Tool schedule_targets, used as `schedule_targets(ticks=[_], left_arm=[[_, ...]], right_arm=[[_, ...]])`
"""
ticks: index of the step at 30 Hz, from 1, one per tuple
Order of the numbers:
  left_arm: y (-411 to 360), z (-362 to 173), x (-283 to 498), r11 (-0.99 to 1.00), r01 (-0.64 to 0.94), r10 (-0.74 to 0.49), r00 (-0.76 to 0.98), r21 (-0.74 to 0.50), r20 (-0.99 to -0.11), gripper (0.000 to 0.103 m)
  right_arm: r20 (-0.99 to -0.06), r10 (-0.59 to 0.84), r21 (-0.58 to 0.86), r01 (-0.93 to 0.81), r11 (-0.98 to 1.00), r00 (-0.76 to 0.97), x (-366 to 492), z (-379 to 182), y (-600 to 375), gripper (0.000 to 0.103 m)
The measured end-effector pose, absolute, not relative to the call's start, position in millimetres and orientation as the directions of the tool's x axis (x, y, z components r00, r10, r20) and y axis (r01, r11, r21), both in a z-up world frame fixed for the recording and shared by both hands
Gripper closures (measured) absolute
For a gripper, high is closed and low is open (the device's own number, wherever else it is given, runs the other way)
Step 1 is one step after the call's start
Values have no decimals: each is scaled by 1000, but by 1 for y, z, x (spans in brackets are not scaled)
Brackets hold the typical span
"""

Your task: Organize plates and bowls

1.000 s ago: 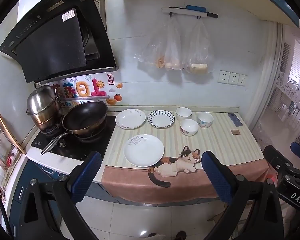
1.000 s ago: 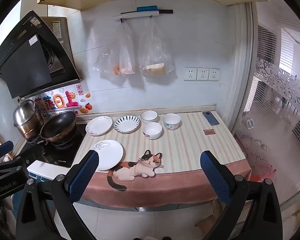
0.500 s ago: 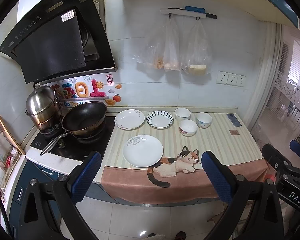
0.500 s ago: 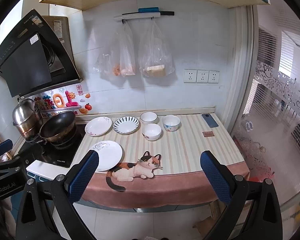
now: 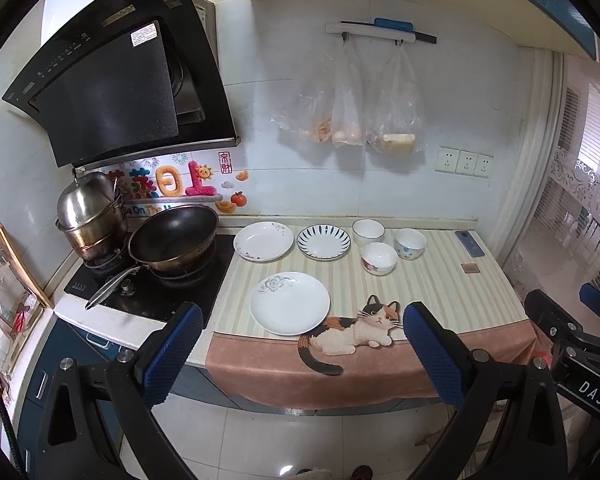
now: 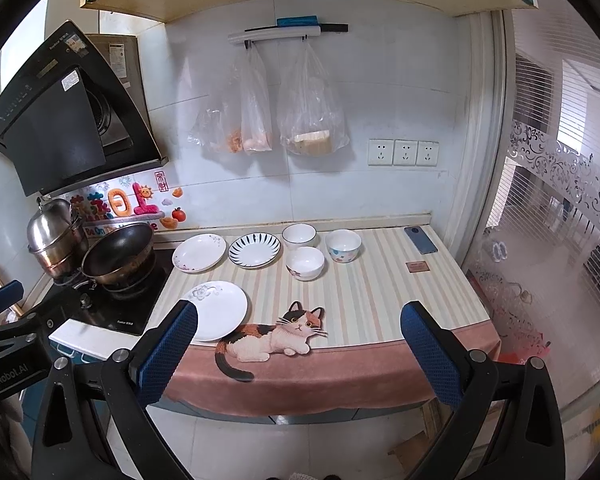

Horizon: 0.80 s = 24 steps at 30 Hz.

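From the left wrist view, my left hand-held gripper [image 5: 302, 344] is spread wide and carries nothing, held back from the desk [image 5: 440, 284]. The plain plate [image 5: 290, 303] lies at centre frame, two more plates [image 5: 292, 241] behind it, three bowls [image 5: 388, 242] to their right.

From the right wrist view, my right hand-held gripper [image 6: 300, 346] is likewise wide and bare. The bowls [image 6: 320, 248] sit mid-frame. I judge nothing is stacked yet; next I must close in on the dishes.
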<state>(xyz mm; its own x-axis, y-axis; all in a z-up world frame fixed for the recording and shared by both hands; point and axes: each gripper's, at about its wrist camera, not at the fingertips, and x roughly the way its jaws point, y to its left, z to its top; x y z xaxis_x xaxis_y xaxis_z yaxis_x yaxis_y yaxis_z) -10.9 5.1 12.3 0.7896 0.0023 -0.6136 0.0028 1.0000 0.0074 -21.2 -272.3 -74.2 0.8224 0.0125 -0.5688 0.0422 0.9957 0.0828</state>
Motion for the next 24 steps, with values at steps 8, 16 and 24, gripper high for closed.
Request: schedule_targets(ticks=[8,16,24], left_arm=[[6,12,-13,1000,3,4,793,10,-609,0],[8,11,-16,1000,3,0,793,5,-609,0],[8,10,-17,1000,-2,3,792,3,-610,0]], right_arm=[[-569,13,82,41,996,822,-23,-73,-272,0],[-563,10,80,42,996,826,-29,-67,-268,0],[-574,12,86,45,995,819,-20,-69,-269,0]])
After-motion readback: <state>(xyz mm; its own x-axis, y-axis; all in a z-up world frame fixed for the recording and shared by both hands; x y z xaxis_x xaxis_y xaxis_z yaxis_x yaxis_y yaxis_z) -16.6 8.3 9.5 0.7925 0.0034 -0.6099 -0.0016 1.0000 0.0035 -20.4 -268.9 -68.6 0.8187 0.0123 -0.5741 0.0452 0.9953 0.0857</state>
